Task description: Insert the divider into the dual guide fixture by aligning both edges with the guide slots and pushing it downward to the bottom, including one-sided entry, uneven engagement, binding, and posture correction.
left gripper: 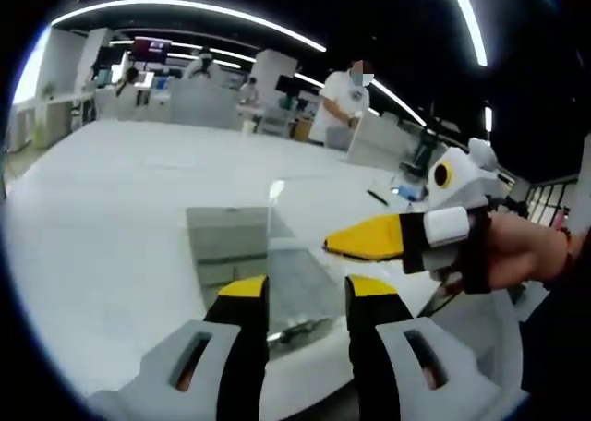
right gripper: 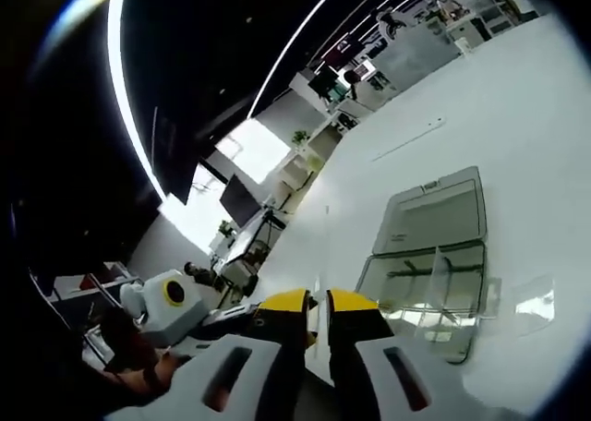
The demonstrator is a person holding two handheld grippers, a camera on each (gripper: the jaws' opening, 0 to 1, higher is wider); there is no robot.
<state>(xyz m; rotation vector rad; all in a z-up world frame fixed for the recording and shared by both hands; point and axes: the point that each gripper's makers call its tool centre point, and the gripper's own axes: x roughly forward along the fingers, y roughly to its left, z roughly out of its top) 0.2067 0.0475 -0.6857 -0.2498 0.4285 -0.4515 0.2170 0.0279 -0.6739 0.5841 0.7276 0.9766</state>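
In the left gripper view, the left tool (left gripper: 305,292) has its yellow-tipped jaws parted, straddling the near edge of the clear fixture (left gripper: 277,273) on the white table (left gripper: 111,227). The right tool (left gripper: 369,241) comes in from the right in a person's hand (left gripper: 517,250), its tip at the thin clear divider (left gripper: 270,204) standing upright above the fixture. In the right gripper view, its jaws sit close together on the divider's edge (right gripper: 318,310); the fixture (right gripper: 429,255) lies just beyond.
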